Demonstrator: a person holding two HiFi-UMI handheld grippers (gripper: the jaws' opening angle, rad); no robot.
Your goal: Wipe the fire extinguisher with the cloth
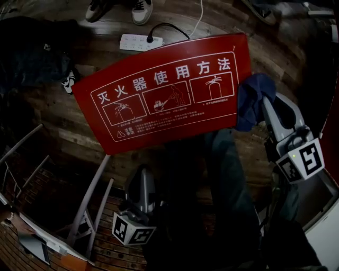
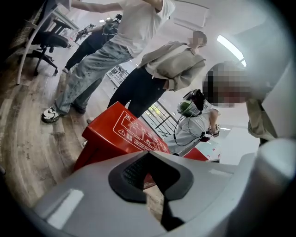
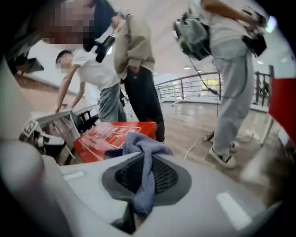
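In the head view, the red fire extinguisher box (image 1: pixel 159 95) lies on the wooden floor, its lid printed with white instructions. A blue cloth (image 1: pixel 253 100) hangs bunched at the box's right edge, and my right gripper (image 1: pixel 263 103) is shut on it. The right gripper view shows the cloth (image 3: pixel 143 152) pinched between the pads, with the red box (image 3: pixel 106 136) beyond and to the left. My left gripper (image 1: pixel 142 172) hovers just short of the box's near edge, shut with nothing in it. Past its jaws in the left gripper view sits the red box (image 2: pixel 125 134). No extinguisher cylinder shows.
A white power strip (image 1: pixel 140 42) with cables lies just beyond the box. Two people's shoes (image 1: pixel 142 10) stand behind it. Metal rails (image 1: pixel 90 201) run at the lower left and a dark bag (image 1: pixel 32 53) lies at the far left. Several people stand around the box.
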